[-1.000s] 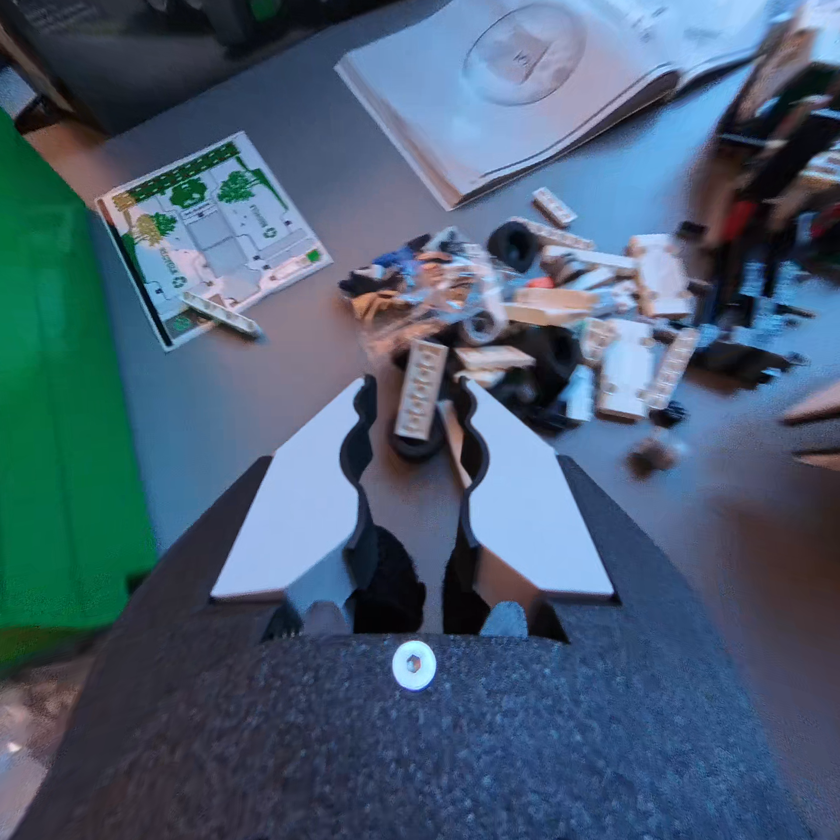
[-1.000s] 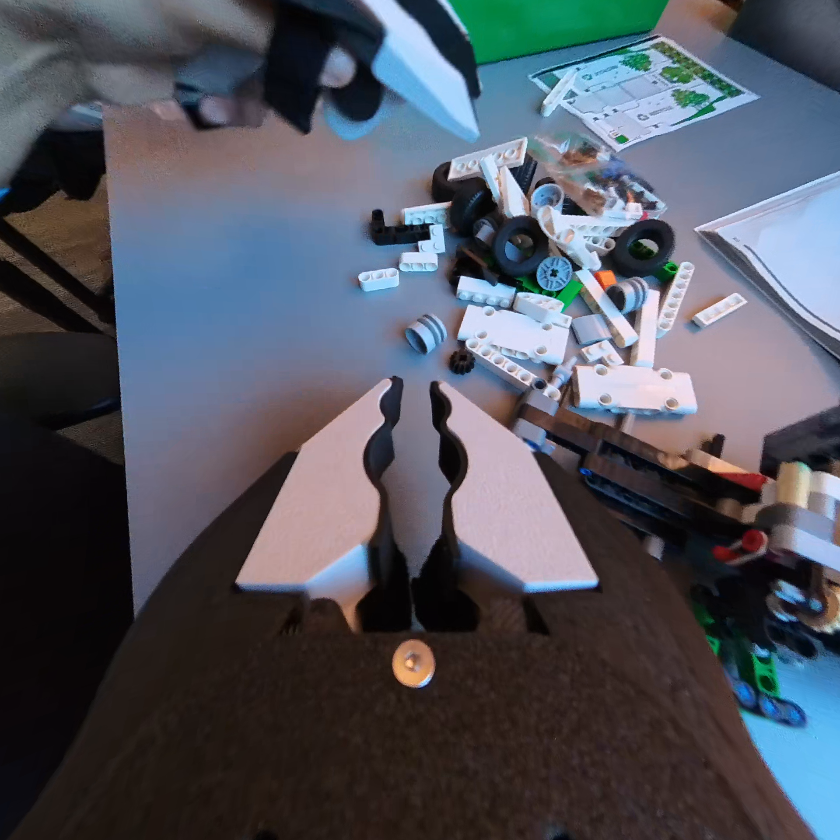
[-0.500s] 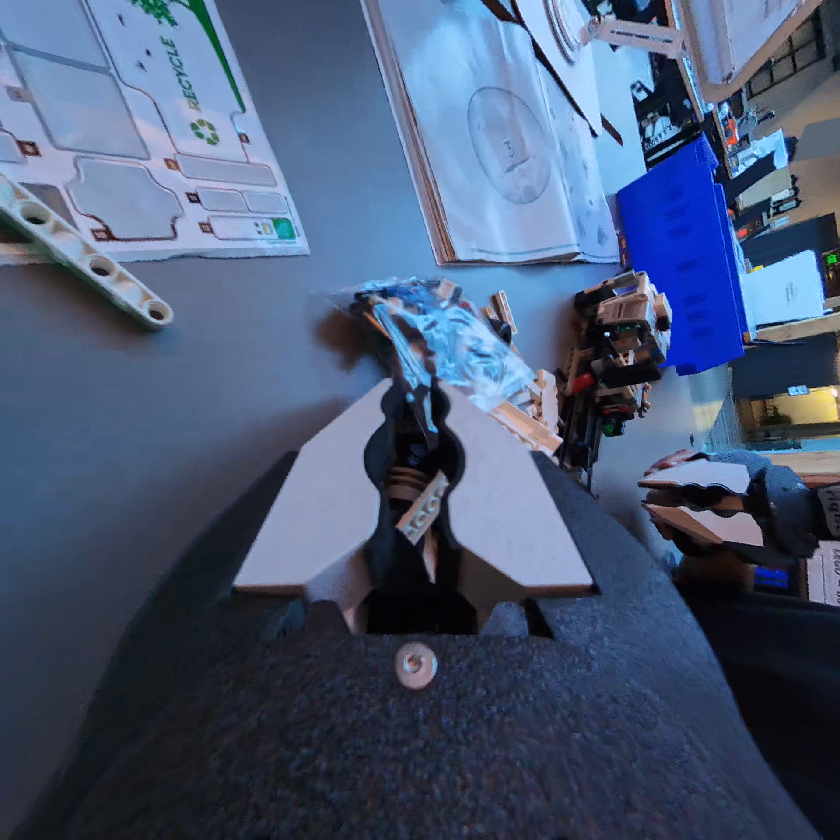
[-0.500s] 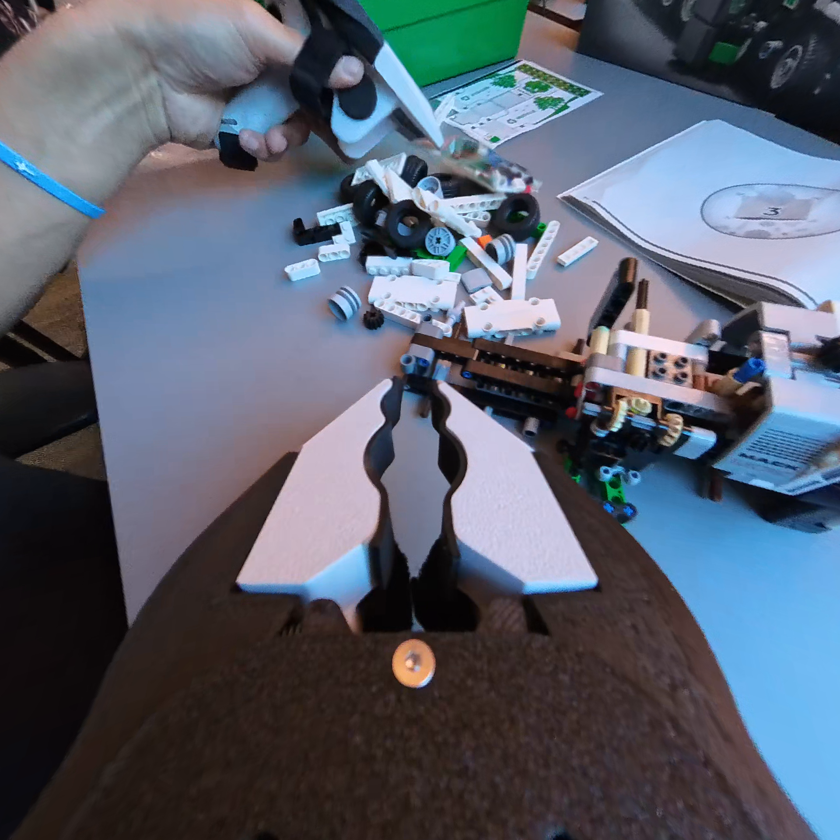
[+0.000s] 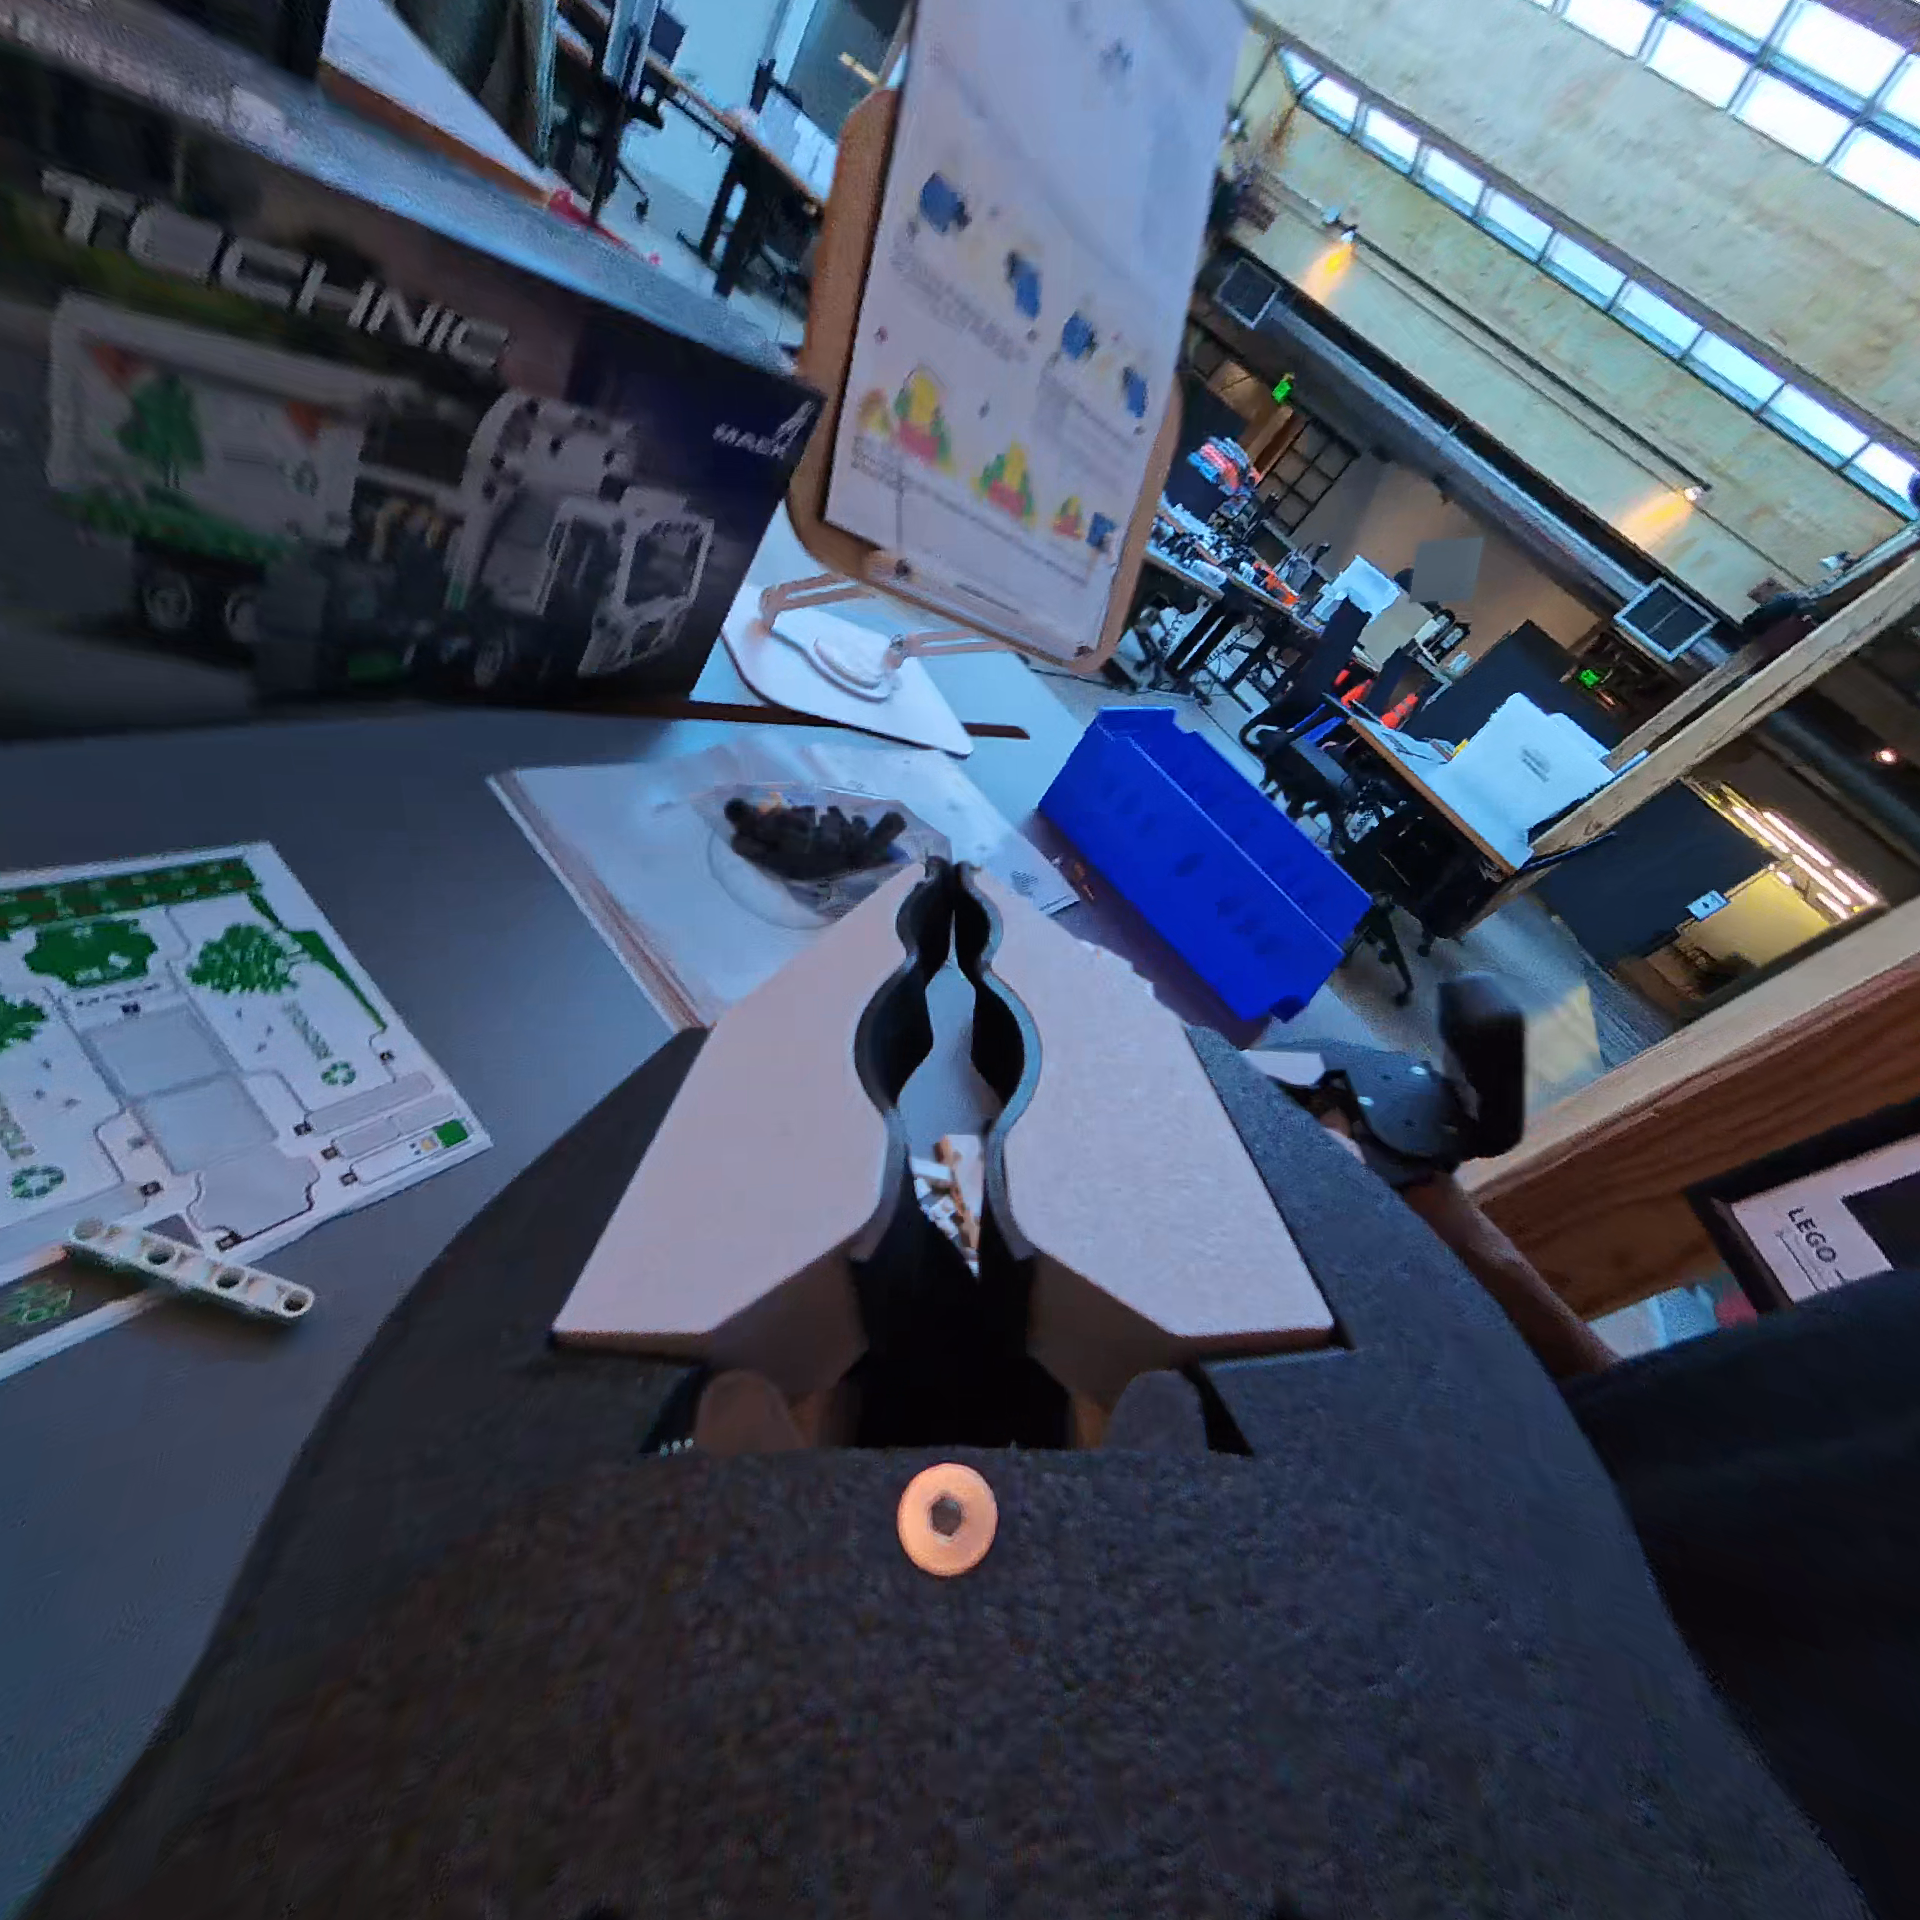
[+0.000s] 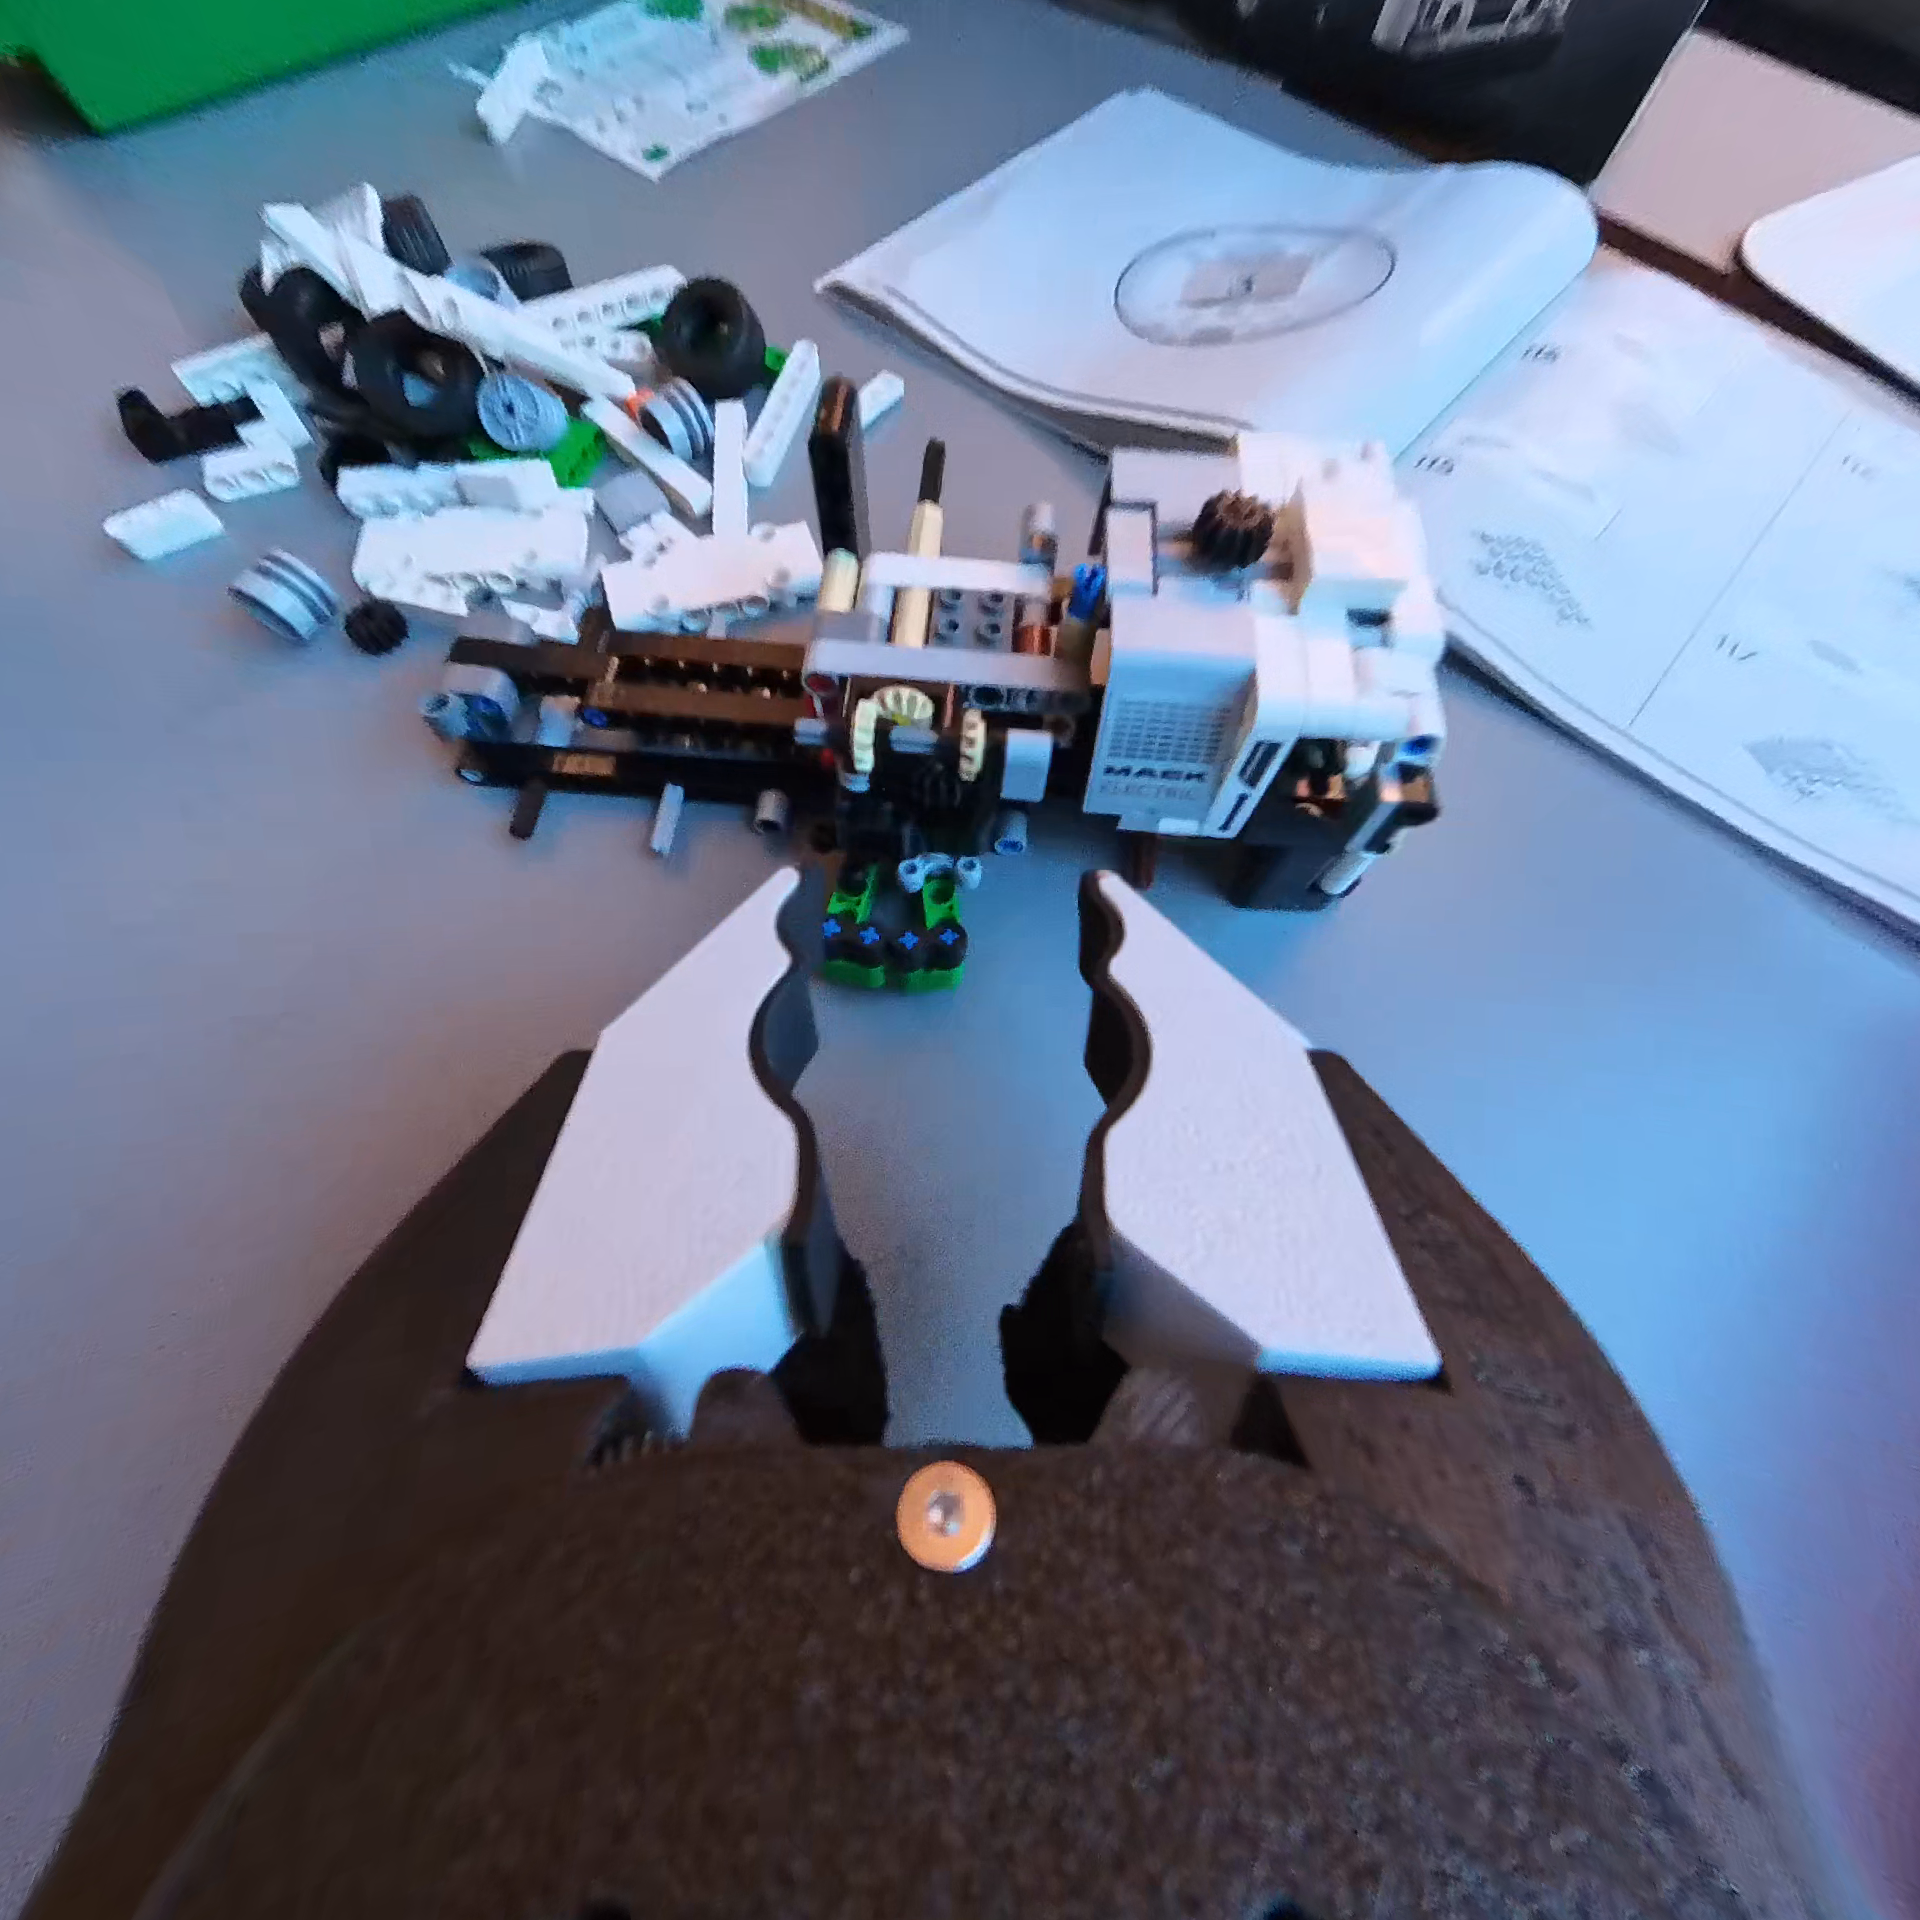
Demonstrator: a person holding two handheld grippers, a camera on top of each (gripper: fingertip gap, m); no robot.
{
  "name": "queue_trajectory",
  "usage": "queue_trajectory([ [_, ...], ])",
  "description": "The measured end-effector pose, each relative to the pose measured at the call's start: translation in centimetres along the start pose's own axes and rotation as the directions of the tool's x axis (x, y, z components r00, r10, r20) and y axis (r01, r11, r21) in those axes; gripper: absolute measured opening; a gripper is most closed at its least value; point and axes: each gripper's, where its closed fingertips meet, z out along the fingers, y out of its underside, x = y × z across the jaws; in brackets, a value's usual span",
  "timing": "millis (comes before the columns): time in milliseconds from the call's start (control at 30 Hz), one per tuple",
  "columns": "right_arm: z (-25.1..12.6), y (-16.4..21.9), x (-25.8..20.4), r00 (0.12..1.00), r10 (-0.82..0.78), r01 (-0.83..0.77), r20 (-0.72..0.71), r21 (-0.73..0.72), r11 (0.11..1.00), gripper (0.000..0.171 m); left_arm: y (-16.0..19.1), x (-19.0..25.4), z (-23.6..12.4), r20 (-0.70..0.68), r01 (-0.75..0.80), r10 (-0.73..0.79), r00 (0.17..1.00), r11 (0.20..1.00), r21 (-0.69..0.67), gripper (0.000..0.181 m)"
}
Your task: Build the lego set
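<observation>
Holding both claws over the grey table [image 6: 312, 1039], I see the half-built truck [image 6: 1039, 686] straight ahead of my right claw [image 6: 940, 904].

Beyond the right claw, past the truck and off to the right, the open instruction booklet [image 6: 1195, 270] lies flat; ahead to the left sits the heap of loose pieces [image 6: 468, 416], white beams and black tyres mixed. That claw is spread wide, and the truck's small green part [image 6: 894, 935] lies on the table between its tips. My left claw [image 5: 951, 883] is pressed together at the tips, pinching a clear bag of small dark pieces [image 5: 816, 836] in front of it. Left of it lie the sticker sheet [image 5: 197, 1029] and one pale beam [image 5: 192, 1268].
</observation>
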Motion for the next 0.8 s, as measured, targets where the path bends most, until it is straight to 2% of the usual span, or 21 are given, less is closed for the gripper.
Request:
queue_trajectory([
  [100,1.2,0.5,-0.8,1.000,0.003,-0.002,0.010,-0.024,1.000,0.052,-0.9,2.8,-1.7,-0.020,-0.063,0.064,0.998,0.997,0.034,0.000],
  [200,2.4,0.6,-1.0,1.000,0.006,-0.006,0.001,-0.048,0.999,0.053,0.5,4.2,-2.8,-0.011,-0.092,0.092,0.996,0.996,0.010,0.000],
  [267,2.8,0.7,-1.0,1.000,-0.027,0.027,-0.004,-0.073,0.997,0.040,1.9,4.2,-3.4,0.021,-0.093,0.093,0.995,0.996,-0.017,0.000],
  [333,2.9,0.7,-0.9,0.998,-0.064,0.063,-0.007,-0.079,0.995,0.039,3.1,3.9,-4.0,0.055,-0.084,0.086,0.995,0.996,-0.033,0.000],
  [633,0.9,2.1,0.5,0.981,-0.166,0.175,0.097,-0.090,0.980,0.038,6.7,3.1,-6.3,0.066,-0.005,0.009,0.998,0.998,-0.061,0.000],
  [700,0.5,2.0,0.6,0.979,-0.185,0.193,0.087,-0.083,0.978,0.043,7.1,2.6,-6.9,0.086,0.005,0.000,0.996,0.998,-0.060,0.000],
  [800,-2.2,1.4,-0.1,0.979,-0.181,0.191,0.089,-0.124,0.974,0.051,7.3,2.3,-7.9,0.096,0.020,-0.016,0.995,0.999,-0.045,0.000],
])
